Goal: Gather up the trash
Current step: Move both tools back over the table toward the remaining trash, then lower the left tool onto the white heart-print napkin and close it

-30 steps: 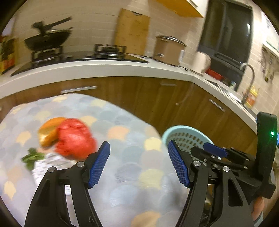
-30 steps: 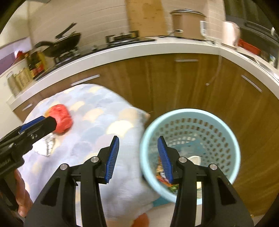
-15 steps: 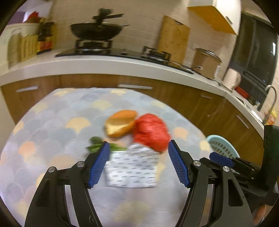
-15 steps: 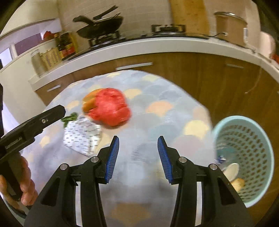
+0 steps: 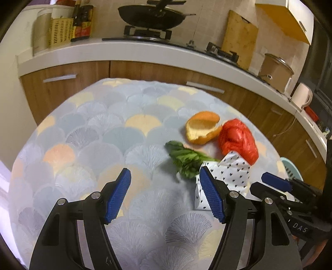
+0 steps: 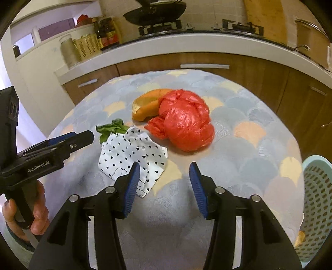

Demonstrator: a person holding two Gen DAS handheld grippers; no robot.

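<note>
On the table's patterned cloth (image 5: 116, 133) lies a small heap of trash: a crumpled red plastic bag (image 6: 184, 120), an orange peel (image 5: 202, 129), a green leaf (image 5: 185, 158) and a white paper with black hearts (image 6: 132, 153). My left gripper (image 5: 165, 195) hovers open over bare cloth, left of the paper. My right gripper (image 6: 161, 187) stands just in front of the red bag, its jaws opening with nothing between them; its left finger overlaps the paper's near corner. The pale blue basket (image 6: 317, 199) sits low at the right edge.
A wooden cabinet front and white counter (image 5: 124, 52) curve behind the table, carrying a wok (image 5: 153, 15), bottles, a cutting board and a pot. A person's hand (image 6: 29, 216) holds the left gripper at the lower left of the right wrist view.
Both views swung left, away from the basket and onto the trash heap. The heap now lies closer and the basket has slid to the right edge. The right jaws stand slightly wider.
</note>
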